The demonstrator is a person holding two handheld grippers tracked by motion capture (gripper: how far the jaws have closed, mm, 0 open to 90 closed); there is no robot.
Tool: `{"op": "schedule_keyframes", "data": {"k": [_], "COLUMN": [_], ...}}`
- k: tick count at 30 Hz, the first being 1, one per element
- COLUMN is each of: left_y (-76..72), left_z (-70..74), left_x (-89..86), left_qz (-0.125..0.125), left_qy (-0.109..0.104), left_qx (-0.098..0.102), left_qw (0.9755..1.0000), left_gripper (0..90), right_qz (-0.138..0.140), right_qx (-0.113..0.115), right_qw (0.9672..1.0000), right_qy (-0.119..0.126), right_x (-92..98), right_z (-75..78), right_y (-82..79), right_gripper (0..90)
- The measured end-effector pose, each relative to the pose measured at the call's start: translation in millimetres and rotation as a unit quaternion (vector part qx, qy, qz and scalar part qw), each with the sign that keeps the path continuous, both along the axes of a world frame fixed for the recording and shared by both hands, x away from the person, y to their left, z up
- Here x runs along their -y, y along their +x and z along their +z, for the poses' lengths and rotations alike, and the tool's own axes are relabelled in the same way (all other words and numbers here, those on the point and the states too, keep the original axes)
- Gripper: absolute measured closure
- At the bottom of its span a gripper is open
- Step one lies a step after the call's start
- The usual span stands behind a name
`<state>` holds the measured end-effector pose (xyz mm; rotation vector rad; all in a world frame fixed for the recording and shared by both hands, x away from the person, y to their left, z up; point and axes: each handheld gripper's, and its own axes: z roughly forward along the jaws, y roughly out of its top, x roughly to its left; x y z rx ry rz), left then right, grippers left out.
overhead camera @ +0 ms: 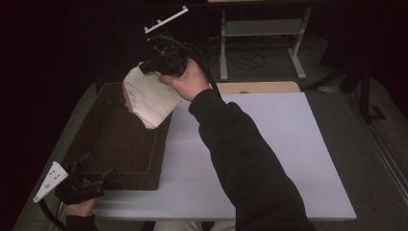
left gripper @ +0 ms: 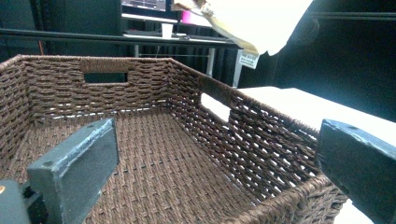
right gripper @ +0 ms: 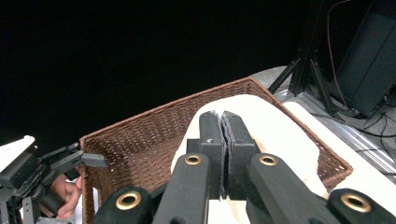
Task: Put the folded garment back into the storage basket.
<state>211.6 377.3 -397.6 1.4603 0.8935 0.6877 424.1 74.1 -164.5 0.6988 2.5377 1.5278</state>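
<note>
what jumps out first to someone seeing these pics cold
A white cloth hangs in the air, pinched in the right gripper above the far end of the brown wicker basket. The left gripper waits open at the basket's near corner on the white table.

Room: you work in a dark space | counter (overhead camera: 269, 144): white top before you | floor (overhead camera: 385, 159): grey around it | beyond: grey metal shelf frame (overhead camera: 262, 29) with cables (overhead camera: 245, 57) beneath | wooden board (overhead camera: 260, 87) at your counter's far edge
</note>
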Motion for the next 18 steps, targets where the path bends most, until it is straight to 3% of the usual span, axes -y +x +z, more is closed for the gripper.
{"op": "schedule_keyframes", "data": {"k": [18], "left_y": [0.2], "left_z": [-0.1], "left_x": [-0.4], "left_qz": [-0.002], "left_qy": [0.001], "left_qx": [-0.001], "left_qw": [1.0], "left_gripper": [0.0], "right_qz": [0.023], "right_qx": [-0.008], "right_qw": [0.9997], "right_qy": [-0.006], "right_x": [-40.1], "right_z": [-11.7], "right_y": [4.2], "right_gripper": [87.0]}}
